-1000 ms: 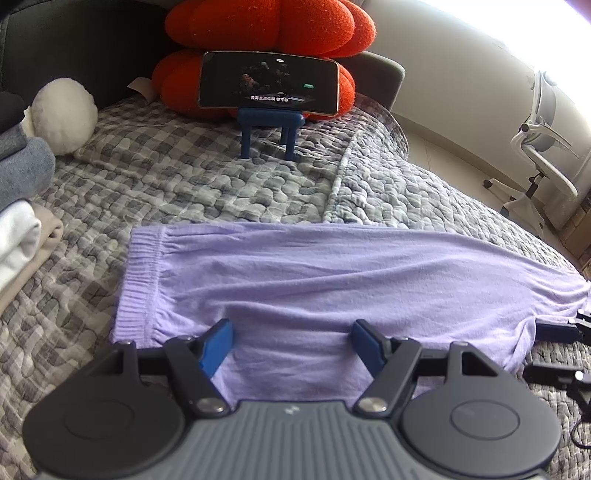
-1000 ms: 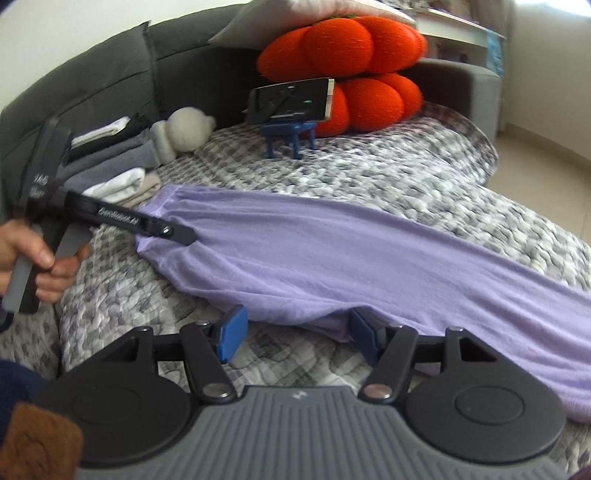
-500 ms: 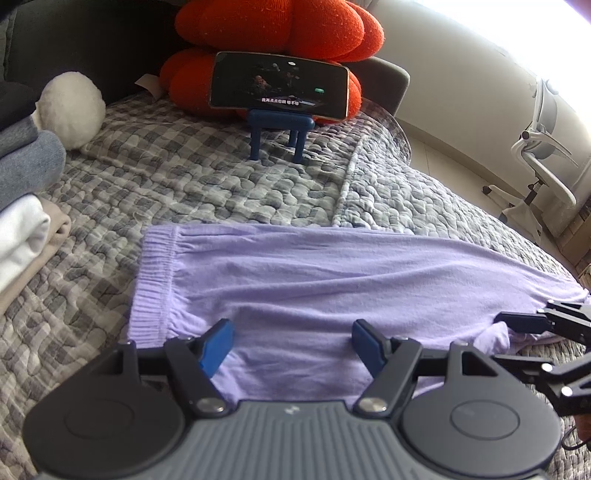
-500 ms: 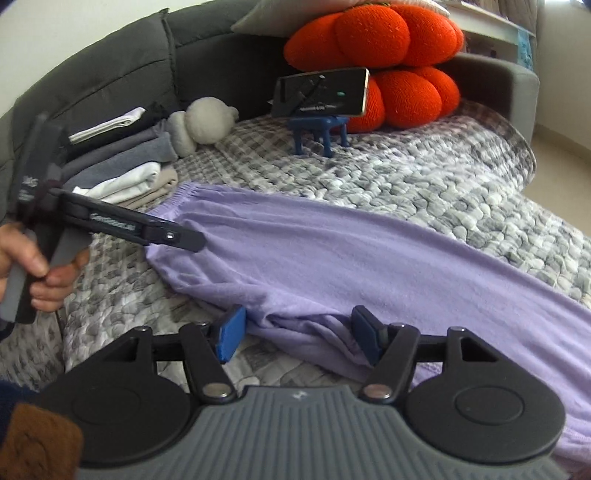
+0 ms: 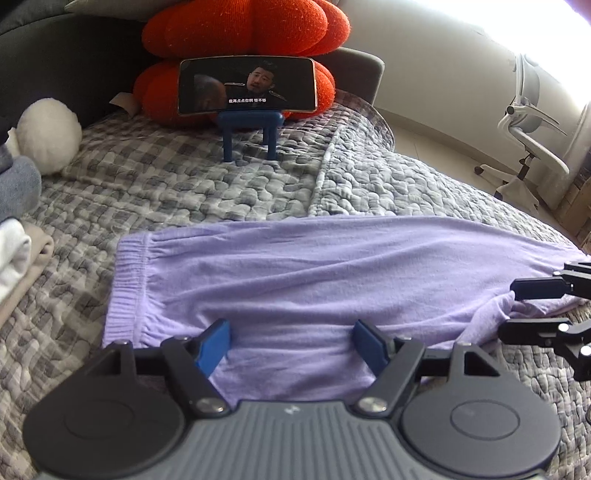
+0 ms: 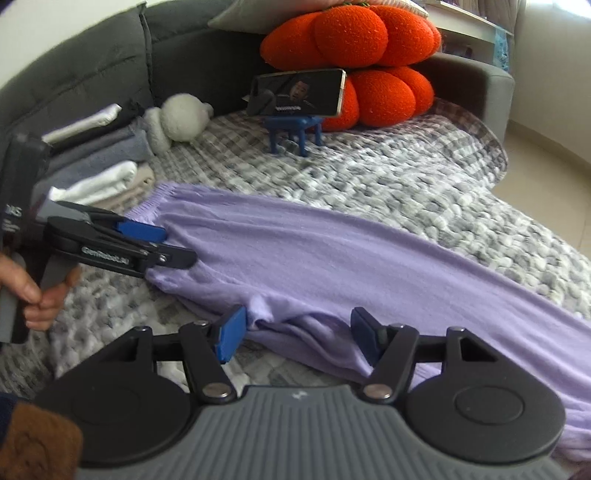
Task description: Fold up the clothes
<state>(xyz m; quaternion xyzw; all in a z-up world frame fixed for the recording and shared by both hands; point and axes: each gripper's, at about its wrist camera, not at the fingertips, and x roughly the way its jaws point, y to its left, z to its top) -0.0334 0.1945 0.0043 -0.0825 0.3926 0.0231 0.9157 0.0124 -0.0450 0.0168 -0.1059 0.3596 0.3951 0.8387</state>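
Lavender pants [image 5: 314,273] lie flat across the grey quilt, with the ribbed waistband [image 5: 125,288] at the left. My left gripper [image 5: 291,341] hovers over their near edge by the waistband. Its jaws are opening; cloth lies beneath them, and the pads do not press on it. In the right wrist view the pants [image 6: 332,266] stretch off to the right, and the left gripper [image 6: 166,245] is at the waistband corner, held by a hand [image 6: 37,295]. My right gripper [image 6: 297,332] stands open, with a bunched crotch fold [image 6: 266,310] lying loose between its fingers. It shows too as the right gripper [image 5: 515,308] at the frame's right edge.
A phone [image 5: 247,85] on a blue stand [image 5: 251,133] sits at the back before orange pumpkin cushions [image 5: 243,26]. A white plush [image 5: 48,134] and a stack of folded clothes [image 6: 103,158] lie at the left. An office chair [image 5: 532,140] stands on the floor to the right.
My right gripper has slid left along the pants' near edge and now straddles the crotch fold, coming into the left wrist view. The left gripper has stayed by the waistband.
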